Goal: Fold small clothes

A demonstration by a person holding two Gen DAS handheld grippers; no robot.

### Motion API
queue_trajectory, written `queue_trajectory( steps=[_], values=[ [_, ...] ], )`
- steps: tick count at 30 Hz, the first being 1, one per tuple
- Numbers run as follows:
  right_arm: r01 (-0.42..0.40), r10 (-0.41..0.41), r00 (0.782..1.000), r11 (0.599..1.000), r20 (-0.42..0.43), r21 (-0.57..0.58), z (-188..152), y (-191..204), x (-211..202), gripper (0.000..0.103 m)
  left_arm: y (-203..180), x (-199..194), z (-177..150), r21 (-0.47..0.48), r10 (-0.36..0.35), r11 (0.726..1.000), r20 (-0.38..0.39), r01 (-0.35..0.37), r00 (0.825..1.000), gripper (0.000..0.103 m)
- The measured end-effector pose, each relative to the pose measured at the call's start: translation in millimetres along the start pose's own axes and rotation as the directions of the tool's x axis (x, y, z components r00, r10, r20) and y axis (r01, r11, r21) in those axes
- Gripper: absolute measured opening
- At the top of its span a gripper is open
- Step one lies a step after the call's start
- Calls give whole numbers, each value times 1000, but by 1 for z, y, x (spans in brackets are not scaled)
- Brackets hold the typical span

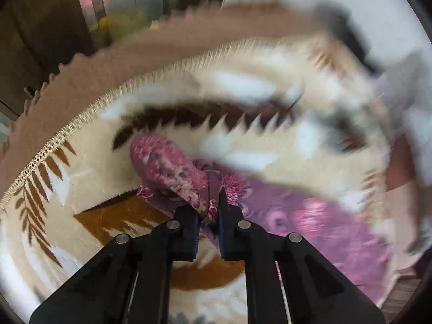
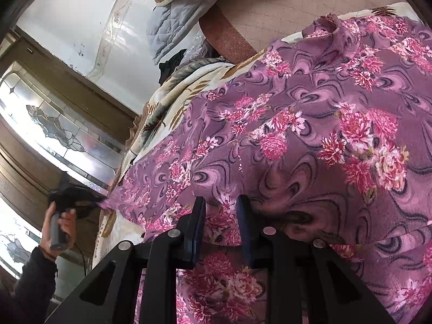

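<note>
A purple garment with pink flowers lies spread over a cream blanket with brown leaf patterns. My left gripper is shut on a bunched edge of the floral garment and holds it above the blanket. The rest of the garment trails off to the right, blurred. My right gripper is shut on a fold of the same garment at its near edge. In the right wrist view the left gripper shows at far left, held in a hand and pinching the cloth's corner.
A brown bed edge runs beyond the blanket. A wooden cabinet with leaded glass panels stands at left. A grey quilted cover and a brown headboard lie at the top.
</note>
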State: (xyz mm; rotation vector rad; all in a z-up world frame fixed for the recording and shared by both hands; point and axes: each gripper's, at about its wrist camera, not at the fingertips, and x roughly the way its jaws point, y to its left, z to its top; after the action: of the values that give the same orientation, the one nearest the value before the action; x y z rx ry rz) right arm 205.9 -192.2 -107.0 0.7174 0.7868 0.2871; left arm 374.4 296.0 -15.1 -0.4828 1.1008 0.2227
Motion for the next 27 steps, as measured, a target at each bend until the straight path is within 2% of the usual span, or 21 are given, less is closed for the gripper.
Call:
queue_trajectory(
  steps=[1,2,3,5,6,7,9,10,13,15,17,19,21,22,23,24,25,26,27],
  values=[
    [-1,1,1000,1000,0,0,0,0,0,25,2,-18,-5,22,-59,998,61,57,996,9],
    [0,0,1000,1000,1,-1,0,0,0,25,5,-42,-19,85,-115,991,125,105,985,11],
    [1,-1,1000,1000,1,-1,0,0,0,25,9,-52,-29,116,-125,987,139,109,982,13],
    [1,-1,1000,1000,2,-1,0,0,0,25,27,-57,-58,136,-113,986,112,97,987,15],
    [1,-1,1000,1000,1,-2,0,1,0,25,42,-49,-74,127,-91,989,64,83,994,17],
    [3,-3,1000,1000,1,-3,0,1,0,25,59,-39,-89,99,-87,991,10,85,996,19],
    [7,-7,1000,1000,0,-6,0,2,0,25,94,-27,-114,1,-118,993,-75,118,990,20],
    [9,-9,1000,1000,0,-7,0,2,-1,25,112,-28,-124,-74,-159,985,-79,153,984,20],
    [11,-11,1000,1000,0,-8,0,3,-1,25,146,-41,-138,-253,-254,937,-23,240,967,23],
    [12,-12,1000,1000,0,-9,-1,4,-1,25,147,-47,-135,-295,-292,915,-7,277,956,35],
    [11,-11,1000,1000,2,-7,-1,3,-1,25,138,-53,-127,-303,-297,908,24,290,955,58],
    [9,-9,1000,1000,2,-6,-1,3,-1,25,127,-52,-117,-299,-279,913,38,277,960,66],
    [9,-9,1000,1000,2,-5,0,3,-1,25,119,-43,-106,-292,-234,927,38,235,971,66],
    [8,-8,1000,1000,2,-5,-1,3,-1,25,118,-32,-101,-311,-201,929,23,199,979,66],
    [7,-7,1000,1000,2,-4,-1,3,-1,25,120,-21,-93,-326,-204,925,10,196,979,62],
    [5,-5,1000,1000,2,-3,0,3,-1,25,118,-11,-86,-329,-198,926,-5,185,980,53],
    [2,-2,1000,1000,2,-1,0,2,0,25,115,-9,-78,-316,-189,932,-7,177,982,26],
    [1,-1,1000,1000,3,0,0,2,0,25,108,-7,-66,-298,-188,938,-4,178,982,17],
    [-1,1,1000,1000,3,1,0,2,0,25,101,-12,-56,-285,-188,941,11,184,982,15]
  ],
)
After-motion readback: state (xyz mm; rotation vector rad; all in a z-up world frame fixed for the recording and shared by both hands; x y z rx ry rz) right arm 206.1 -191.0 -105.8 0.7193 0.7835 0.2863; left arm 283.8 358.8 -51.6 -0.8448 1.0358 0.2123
